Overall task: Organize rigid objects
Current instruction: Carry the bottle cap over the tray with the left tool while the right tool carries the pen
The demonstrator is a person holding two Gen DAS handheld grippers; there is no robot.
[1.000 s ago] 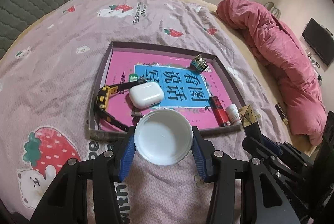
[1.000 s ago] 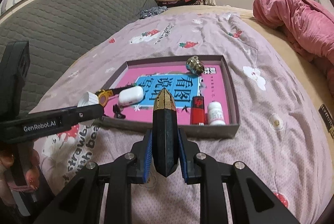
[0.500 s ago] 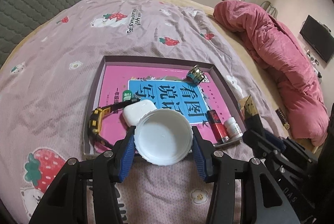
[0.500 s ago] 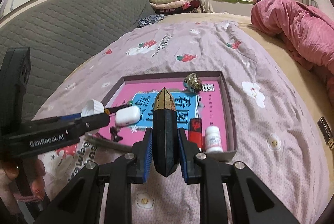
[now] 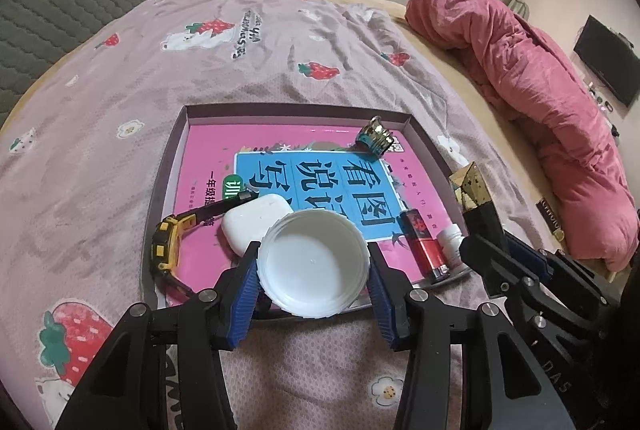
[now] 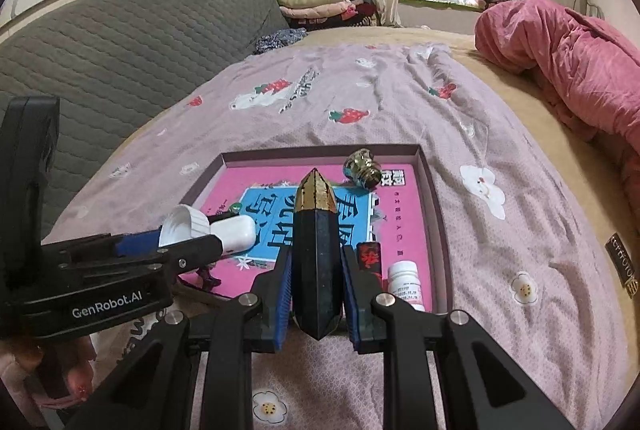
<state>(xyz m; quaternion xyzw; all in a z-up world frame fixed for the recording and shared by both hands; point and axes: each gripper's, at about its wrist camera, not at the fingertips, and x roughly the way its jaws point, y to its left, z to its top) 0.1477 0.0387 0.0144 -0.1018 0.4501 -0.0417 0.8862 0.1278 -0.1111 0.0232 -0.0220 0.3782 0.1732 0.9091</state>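
There were two grippers, the left gripper (image 5: 313, 272) and the right gripper (image 6: 316, 294). There was one white lid (image 5: 313, 262) and one black and gold box (image 6: 316, 250). One tray (image 5: 176, 145) contained one pink book (image 5: 280, 149), one white earbud case (image 5: 252, 220), one yellow watch (image 5: 165, 246), one red lighter (image 5: 426, 244), one small white bottle (image 6: 405, 280) and one gold cap (image 5: 374, 140).

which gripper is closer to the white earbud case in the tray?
Left. The left gripper, holding the white cap, hangs right beside the earbud case; the right gripper, holding the dark faceted bottle, sits farther right.
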